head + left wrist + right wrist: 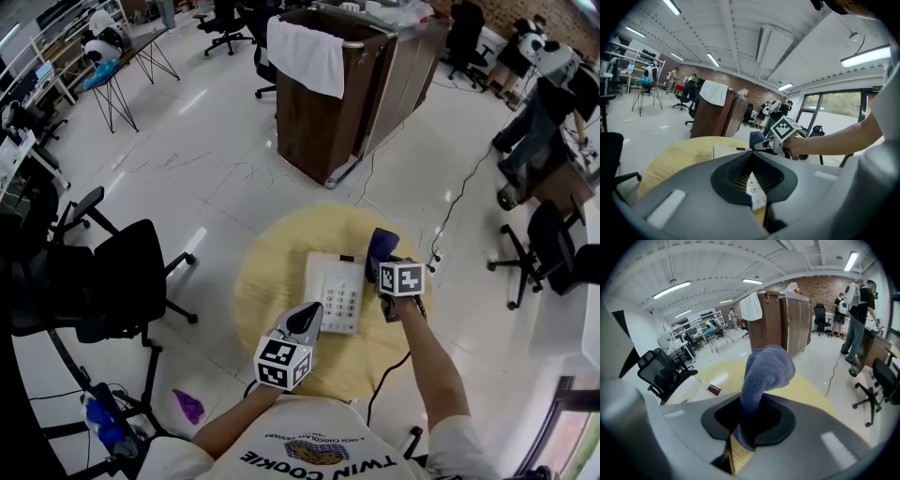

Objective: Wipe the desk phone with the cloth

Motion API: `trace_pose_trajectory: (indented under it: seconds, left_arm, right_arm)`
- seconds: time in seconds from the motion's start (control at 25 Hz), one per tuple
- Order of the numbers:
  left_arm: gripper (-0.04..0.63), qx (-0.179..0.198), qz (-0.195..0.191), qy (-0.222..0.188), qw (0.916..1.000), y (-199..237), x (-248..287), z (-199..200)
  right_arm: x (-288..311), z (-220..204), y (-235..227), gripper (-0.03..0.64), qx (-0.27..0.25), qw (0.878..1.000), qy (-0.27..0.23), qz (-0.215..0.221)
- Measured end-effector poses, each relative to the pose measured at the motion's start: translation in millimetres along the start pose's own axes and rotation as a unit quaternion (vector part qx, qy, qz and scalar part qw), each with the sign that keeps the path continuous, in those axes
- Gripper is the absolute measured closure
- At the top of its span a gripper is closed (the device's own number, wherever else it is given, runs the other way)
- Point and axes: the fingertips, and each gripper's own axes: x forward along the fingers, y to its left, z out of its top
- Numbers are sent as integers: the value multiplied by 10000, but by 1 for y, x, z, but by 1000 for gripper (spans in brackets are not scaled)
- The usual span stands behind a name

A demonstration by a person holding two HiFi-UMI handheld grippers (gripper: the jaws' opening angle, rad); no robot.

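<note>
A white desk phone (334, 292) lies on the round yellow table (272, 281). My right gripper (382, 270) is shut on a blue-grey cloth (382, 246) and hovers at the phone's right edge. In the right gripper view the cloth (766, 376) sticks up from between the jaws, with the phone (689, 387) to the left. My left gripper (306, 322) is shut with nothing in it, just over the phone's near left corner. In the left gripper view the keypad (755, 190) shows through the gap below the closed tips, and the cloth (756, 139) is beyond.
A brown wooden cabinet (347, 84) with a white towel stands beyond the table. A black office chair (122, 281) is at the left, another chair (548, 248) at the right. A black cable (389, 375) runs off the table's near edge. People stand at the far right.
</note>
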Motion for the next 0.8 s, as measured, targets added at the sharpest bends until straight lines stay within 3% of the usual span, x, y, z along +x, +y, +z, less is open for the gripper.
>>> trace_pose_trajectory:
  seconds: [0.52, 0.8]
  left_arm:
    - [603, -237, 84, -81, 9997, 13, -11, 0]
    - [603, -259, 12, -124, 9996, 9, -15, 2]
  right_arm:
    - [25, 28, -4, 551, -558, 9974, 449, 112]
    - [43, 38, 15, 551, -794, 9914, 966, 384]
